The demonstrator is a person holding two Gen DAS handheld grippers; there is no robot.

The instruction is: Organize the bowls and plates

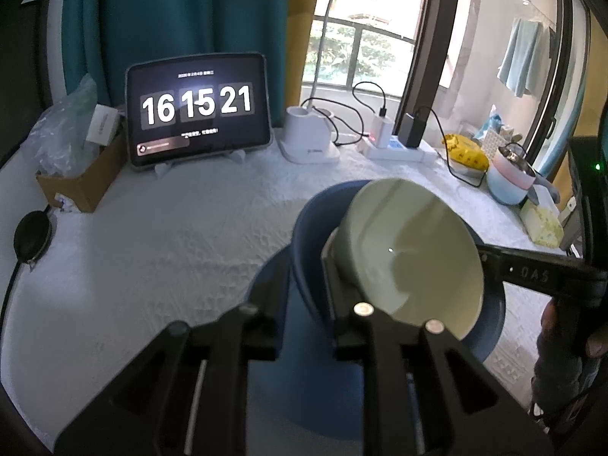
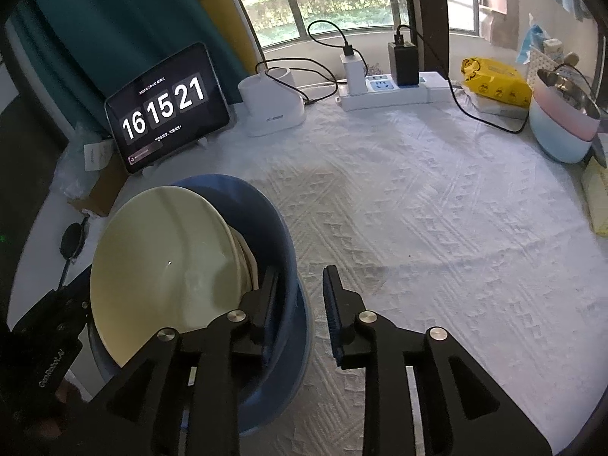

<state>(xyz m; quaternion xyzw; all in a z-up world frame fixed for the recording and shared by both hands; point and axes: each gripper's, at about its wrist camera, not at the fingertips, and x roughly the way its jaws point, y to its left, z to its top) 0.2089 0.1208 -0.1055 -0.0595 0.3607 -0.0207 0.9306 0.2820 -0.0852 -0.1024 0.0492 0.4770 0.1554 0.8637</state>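
Note:
A pale green bowl (image 1: 410, 250) lies tilted inside a larger blue bowl (image 1: 307, 228), which rests on a blue plate (image 1: 266, 285) on the white tablecloth. My left gripper (image 1: 304, 285) straddles the blue bowl's near rim, one finger outside and one inside against the green bowl. In the right wrist view the green bowl (image 2: 163, 258) leans in the blue bowl (image 2: 266, 212). My right gripper (image 2: 300, 296) straddles the blue bowl's right rim with a clear gap at the outer finger (image 2: 334, 311). The other gripper's body shows at each view's edge.
A tablet clock (image 1: 197, 106), a white lamp base (image 1: 307, 136), a power strip with chargers (image 2: 383, 91), a yellow pack (image 2: 494, 79) and a pink-and-blue pot (image 2: 562, 125) line the back. A cardboard box (image 1: 83, 174) stands at the left.

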